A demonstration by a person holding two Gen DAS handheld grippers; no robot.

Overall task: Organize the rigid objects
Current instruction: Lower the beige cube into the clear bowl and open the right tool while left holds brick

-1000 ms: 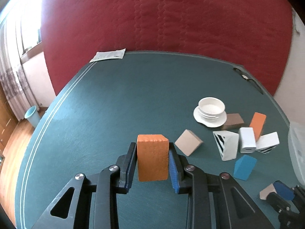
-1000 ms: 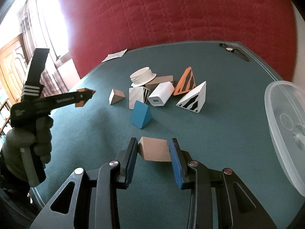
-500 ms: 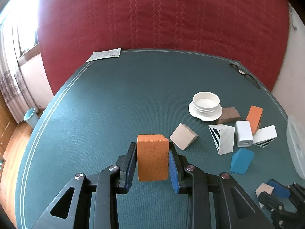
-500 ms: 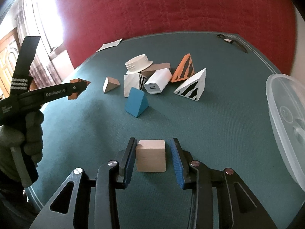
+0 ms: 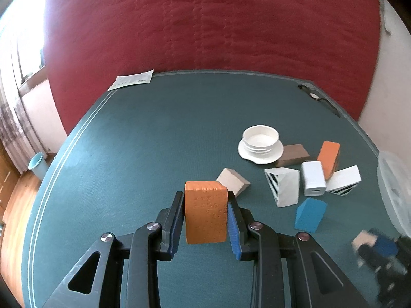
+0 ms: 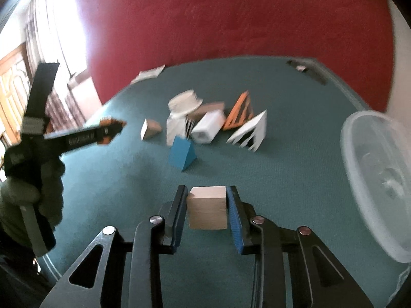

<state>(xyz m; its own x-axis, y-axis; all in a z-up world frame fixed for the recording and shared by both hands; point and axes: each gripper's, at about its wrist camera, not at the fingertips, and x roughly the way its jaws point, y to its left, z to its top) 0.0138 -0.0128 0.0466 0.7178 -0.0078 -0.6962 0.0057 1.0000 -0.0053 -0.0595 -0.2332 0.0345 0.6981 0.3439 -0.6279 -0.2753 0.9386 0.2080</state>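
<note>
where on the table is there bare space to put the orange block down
Bare green cloth spans the table's left half, between the paper sheet, the edge stripes and the white bowl. Crowded: the block cluster around the white charger and blue wedge.

We can read almost nothing here. The orange block (image 5: 206, 215) carries faint embossed marks on its face, too small for us to make out. In the right wrist view, the left gripper (image 6: 113, 127) bears a pale line of lettering along its black arm, left of the blue wedge (image 6: 181, 152), blurred beyond reading.
</note>
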